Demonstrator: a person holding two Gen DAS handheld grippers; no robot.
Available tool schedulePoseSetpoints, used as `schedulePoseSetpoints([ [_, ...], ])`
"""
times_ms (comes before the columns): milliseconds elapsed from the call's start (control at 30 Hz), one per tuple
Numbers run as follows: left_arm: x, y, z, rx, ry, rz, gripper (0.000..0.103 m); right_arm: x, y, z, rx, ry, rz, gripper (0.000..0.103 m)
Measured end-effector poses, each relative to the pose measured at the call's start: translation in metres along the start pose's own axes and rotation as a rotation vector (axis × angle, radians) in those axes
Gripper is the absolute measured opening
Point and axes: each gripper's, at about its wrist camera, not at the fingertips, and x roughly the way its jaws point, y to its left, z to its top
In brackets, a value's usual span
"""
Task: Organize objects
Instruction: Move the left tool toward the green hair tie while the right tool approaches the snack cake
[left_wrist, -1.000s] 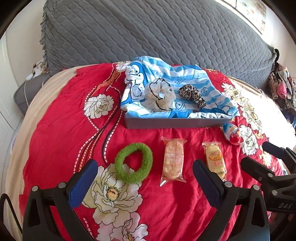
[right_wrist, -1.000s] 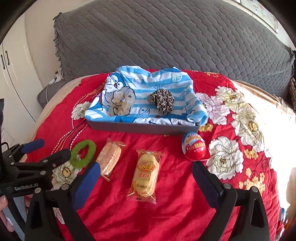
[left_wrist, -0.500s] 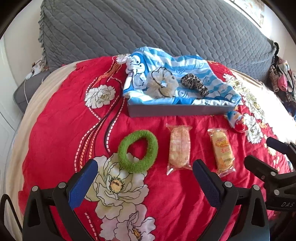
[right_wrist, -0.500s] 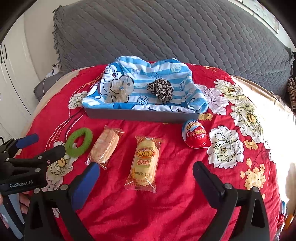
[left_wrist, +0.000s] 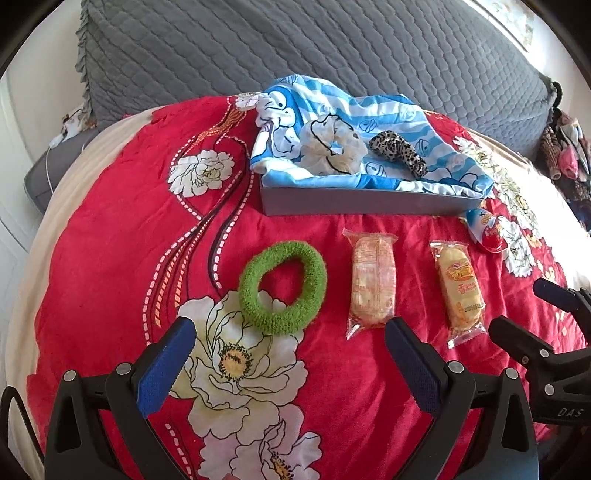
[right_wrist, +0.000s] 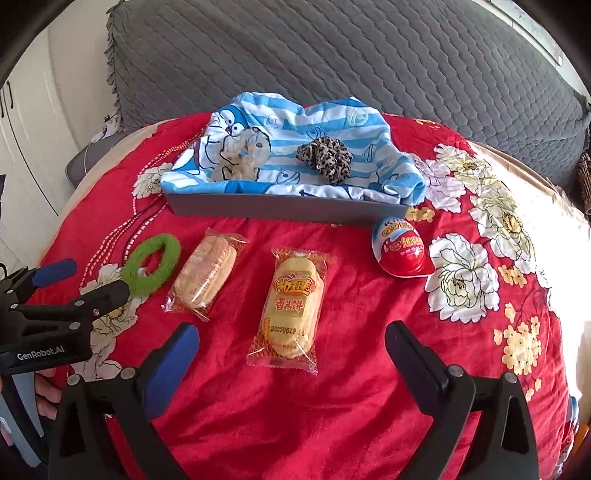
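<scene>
The green scrunchie (left_wrist: 282, 287), lying left of two snack packets on the red bedspread (left_wrist: 110, 240), now sits closer between the spread left gripper (left_wrist: 288, 354), suggesting a pickup; the right gripper (right_wrist: 291, 354) stays spread over the yellow rice-cracker packet (right_wrist: 291, 306).

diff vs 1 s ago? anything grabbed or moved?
Both grippers eased forward and down toward the bedspread: left gripper nearer the green scrunchie, right gripper nearer the yellow snack pack. Both remain open, holding nothing. No object has shifted.
</scene>
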Motion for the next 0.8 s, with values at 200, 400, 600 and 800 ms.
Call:
schedulePoseSetpoints([
  [200,0.01,0.007,0.0,-0.021,0.015,-0.004,0.102,0.01,0.0,-0.001,-0.003,0.016,-0.013,0.102],
  [400,0.02,0.011,0.001,-0.024,0.024,0.003,0.102,0.017,0.001,-0.003,-0.005,0.023,-0.016,0.102],
  [600,0.031,0.012,0.002,-0.027,0.039,0.002,0.102,0.023,0.001,-0.002,-0.005,0.029,-0.024,0.102],
  [800,0.04,0.01,0.003,-0.025,0.048,0.005,0.102,0.028,-0.003,-0.001,0.017,0.037,-0.017,0.102],
])
